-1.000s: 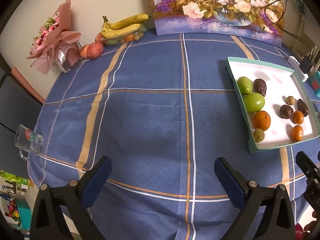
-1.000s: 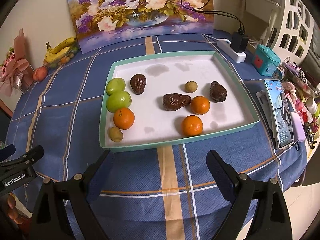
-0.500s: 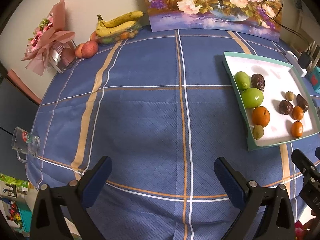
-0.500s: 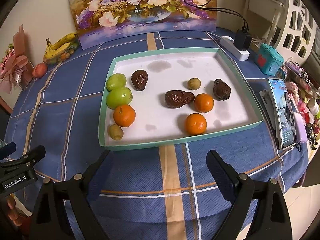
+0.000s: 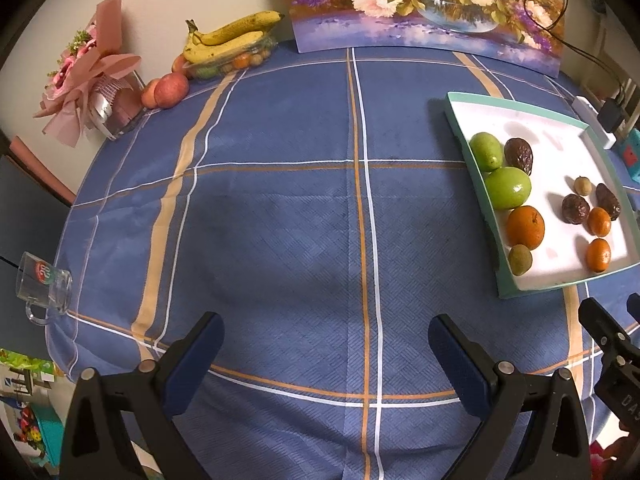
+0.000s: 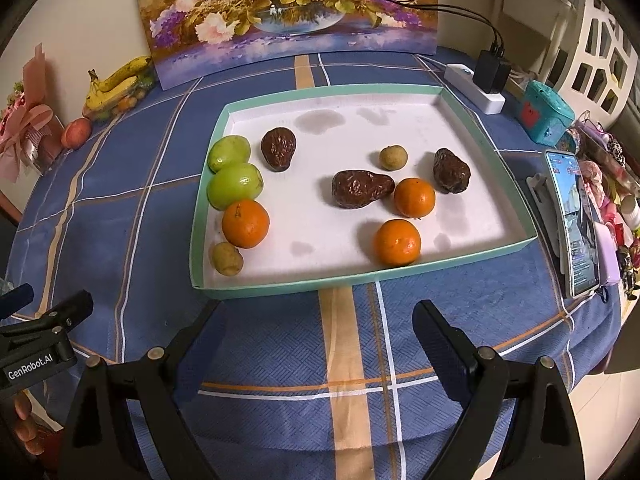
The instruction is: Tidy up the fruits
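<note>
At far left a glass mug [image 5: 42, 288] is perched on the tablecloth's edge, beside the left gripper [image 5: 324, 344], which is held released and empty over bare blue cloth, so a careless sweep could knock it off. The right gripper [image 6: 316, 320], likewise spread wide and holding nothing, is poised just before the teal tray [image 6: 360, 276]. There the fruit lies mixed: two green fruits [image 6: 234, 184] touching an orange [image 6: 245, 223], and a wrinkled brown fruit [image 6: 360, 189] against another orange [image 6: 414, 197]; neighbours could be rolled if one is pinched.
</note>
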Tool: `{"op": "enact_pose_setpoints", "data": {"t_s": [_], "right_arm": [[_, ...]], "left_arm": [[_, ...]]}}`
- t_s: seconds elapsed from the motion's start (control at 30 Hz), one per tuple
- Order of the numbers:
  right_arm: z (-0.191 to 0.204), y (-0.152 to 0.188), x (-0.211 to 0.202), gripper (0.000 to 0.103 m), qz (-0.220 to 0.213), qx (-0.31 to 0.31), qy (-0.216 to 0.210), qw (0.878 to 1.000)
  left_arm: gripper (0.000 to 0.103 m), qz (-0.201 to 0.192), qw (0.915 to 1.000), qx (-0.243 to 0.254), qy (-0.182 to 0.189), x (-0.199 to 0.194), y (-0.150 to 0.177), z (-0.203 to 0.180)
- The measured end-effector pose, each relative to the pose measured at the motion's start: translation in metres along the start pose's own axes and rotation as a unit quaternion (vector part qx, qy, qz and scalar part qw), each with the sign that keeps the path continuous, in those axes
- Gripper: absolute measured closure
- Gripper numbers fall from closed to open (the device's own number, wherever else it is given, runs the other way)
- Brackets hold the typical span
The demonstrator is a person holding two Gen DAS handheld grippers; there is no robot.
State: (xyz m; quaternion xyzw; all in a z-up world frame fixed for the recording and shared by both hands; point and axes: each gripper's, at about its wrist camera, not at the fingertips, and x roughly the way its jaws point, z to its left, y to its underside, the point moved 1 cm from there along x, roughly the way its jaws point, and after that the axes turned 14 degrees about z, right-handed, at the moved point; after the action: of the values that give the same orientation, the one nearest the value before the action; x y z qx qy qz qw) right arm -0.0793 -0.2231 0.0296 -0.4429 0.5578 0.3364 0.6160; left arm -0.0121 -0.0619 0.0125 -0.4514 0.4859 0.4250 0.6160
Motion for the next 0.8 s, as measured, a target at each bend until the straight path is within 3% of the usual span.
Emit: {"op": "enact_pose_setpoints", "data": {"t_s": [0.8], "right_arm": [[0.0031, -0.001, 0.0067, 0.01, 0.007, -0.004, 0.004, 1.0]], "left_arm": [[0.0, 0.003, 0.9999, -0.004, 0.011, 0.0014, -0.0001, 0.0042]]}}
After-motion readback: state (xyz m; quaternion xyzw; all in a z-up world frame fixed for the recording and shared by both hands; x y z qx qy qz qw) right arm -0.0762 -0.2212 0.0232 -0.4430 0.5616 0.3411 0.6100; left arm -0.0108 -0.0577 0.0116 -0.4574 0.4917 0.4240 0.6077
